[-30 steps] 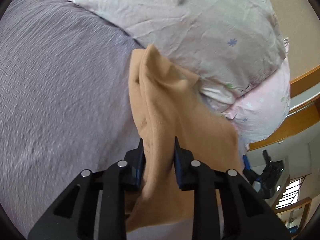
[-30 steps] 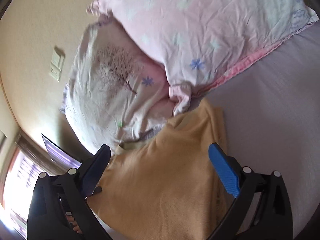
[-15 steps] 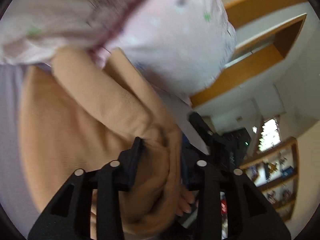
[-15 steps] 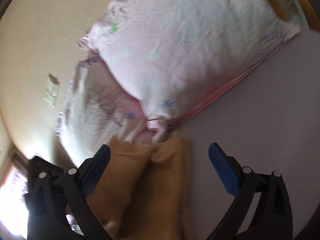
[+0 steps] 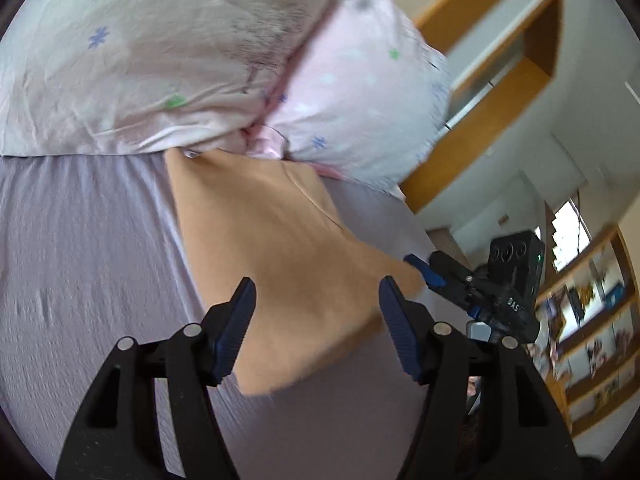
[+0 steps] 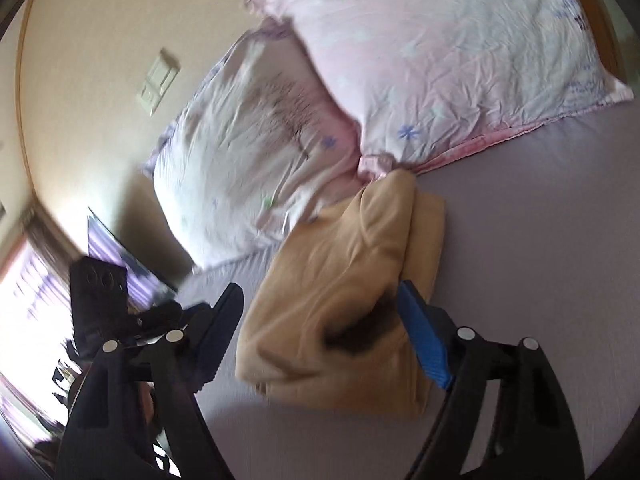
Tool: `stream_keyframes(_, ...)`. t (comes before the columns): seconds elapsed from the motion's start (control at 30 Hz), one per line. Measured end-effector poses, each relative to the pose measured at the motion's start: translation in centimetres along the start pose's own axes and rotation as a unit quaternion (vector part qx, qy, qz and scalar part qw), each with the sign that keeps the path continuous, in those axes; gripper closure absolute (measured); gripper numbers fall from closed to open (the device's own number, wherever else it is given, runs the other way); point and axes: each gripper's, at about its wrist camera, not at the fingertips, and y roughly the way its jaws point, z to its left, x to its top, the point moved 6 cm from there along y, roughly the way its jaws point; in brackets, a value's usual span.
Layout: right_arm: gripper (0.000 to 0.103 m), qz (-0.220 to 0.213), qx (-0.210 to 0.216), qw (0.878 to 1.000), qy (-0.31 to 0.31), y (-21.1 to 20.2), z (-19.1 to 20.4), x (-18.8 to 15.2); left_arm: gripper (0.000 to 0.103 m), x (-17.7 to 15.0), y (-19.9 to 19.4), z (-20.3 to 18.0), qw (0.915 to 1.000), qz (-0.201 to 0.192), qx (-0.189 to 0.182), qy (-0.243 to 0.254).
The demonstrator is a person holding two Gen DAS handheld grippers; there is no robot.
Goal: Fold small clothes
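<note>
A tan cloth (image 5: 288, 264) lies folded on the lilac bed sheet (image 5: 80, 260), its far end against the pillows. My left gripper (image 5: 316, 292) is open and empty, just above the cloth's near edge. The cloth also shows in the right wrist view (image 6: 344, 300), bunched and layered. My right gripper (image 6: 320, 300) is open and empty, jaws wide on either side of the cloth. The right gripper also shows in the left wrist view (image 5: 424, 270) at the cloth's right corner.
Two pink flowered pillows (image 5: 180, 52) (image 6: 440, 56) lie at the head of the bed. A wooden bed frame (image 5: 480, 128) and wall shelves (image 5: 592, 340) are at the right. A wall switch (image 6: 158, 80) is on the beige wall.
My left gripper was shut on the tan cloth and has let it go; the cloth now lies on the sheet. Both grippers have swung to new angles over it.
</note>
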Motion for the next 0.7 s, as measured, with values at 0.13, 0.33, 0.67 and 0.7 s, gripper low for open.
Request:
stream_keyframes(0.13,0.095,0.055,-0.046,0.997,-0.033,2.7,0.6,-1.5,0.035,-1.3,2.5,-1.4,0.9994,0.024,-0.018,0.014)
stream_keyframes(0.33,0.095,0.041,-0.060,0.997,-0.001,0.3,-0.3,-3.6,0.035,-4.5,5.8,-1.2,0.9955,0.083,0.014,0.043)
stream_keyframes(0.67,0.001,0.028,-0.049,0.996,0.066,-0.8,-2.7,-2.3,0.023,-2.6,2.0,1.8,0.9993,0.028,0.025,0.009)
stream_keyframes(0.7,0.001,0.033,-0.043,0.996,0.073,-0.2,-3.1,-1.4,0.023,-1.9,1.8,2.9,0.9992,0.022,0.032,-0.008)
